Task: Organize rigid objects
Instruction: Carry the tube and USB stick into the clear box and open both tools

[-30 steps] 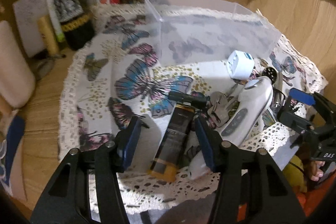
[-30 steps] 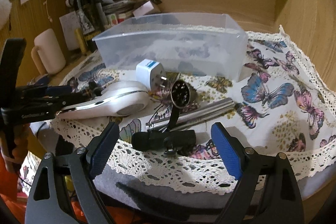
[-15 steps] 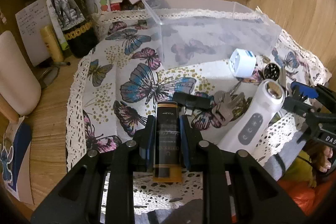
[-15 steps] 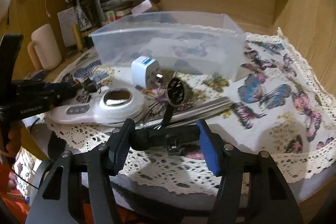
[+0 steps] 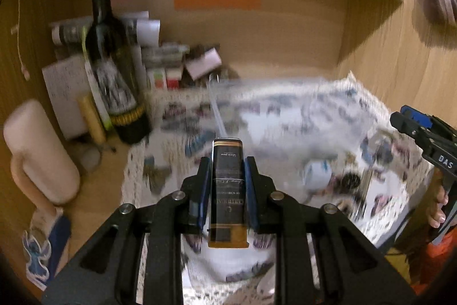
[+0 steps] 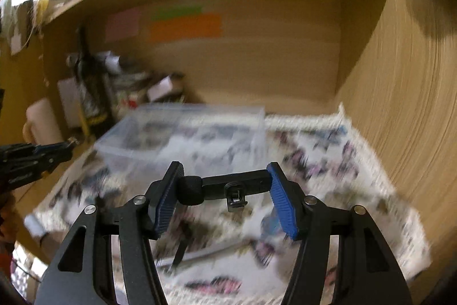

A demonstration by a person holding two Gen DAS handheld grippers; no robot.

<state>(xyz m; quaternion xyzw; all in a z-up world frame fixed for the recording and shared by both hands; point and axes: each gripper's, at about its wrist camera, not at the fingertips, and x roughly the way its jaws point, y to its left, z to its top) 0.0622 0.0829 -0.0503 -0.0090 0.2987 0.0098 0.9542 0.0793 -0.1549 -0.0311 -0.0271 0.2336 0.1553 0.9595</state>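
My left gripper (image 5: 227,185) is shut on a black and gold box (image 5: 227,190) and holds it lifted above the butterfly cloth (image 5: 177,150). My right gripper (image 6: 225,187) is shut on a black clip-on microphone (image 6: 228,187), held crosswise between its blue pads (image 6: 281,205), above the cloth (image 6: 342,176). A clear plastic bin (image 6: 182,133) stands beyond both; it also shows in the left wrist view (image 5: 285,110). A white plug adapter (image 5: 317,173) and a round black item (image 5: 351,180) lie blurred on the cloth.
A dark wine bottle (image 5: 114,70), papers and small boxes stand at the back left. A cream mug (image 5: 40,156) sits at the left. Wooden shelf walls close the back and right (image 6: 400,105). A metal tube (image 6: 205,253) lies on the cloth below my right gripper.
Both grippers have risen from the cloth with their objects, and both views have tilted up toward the shelf. The scene is motion-blurred.
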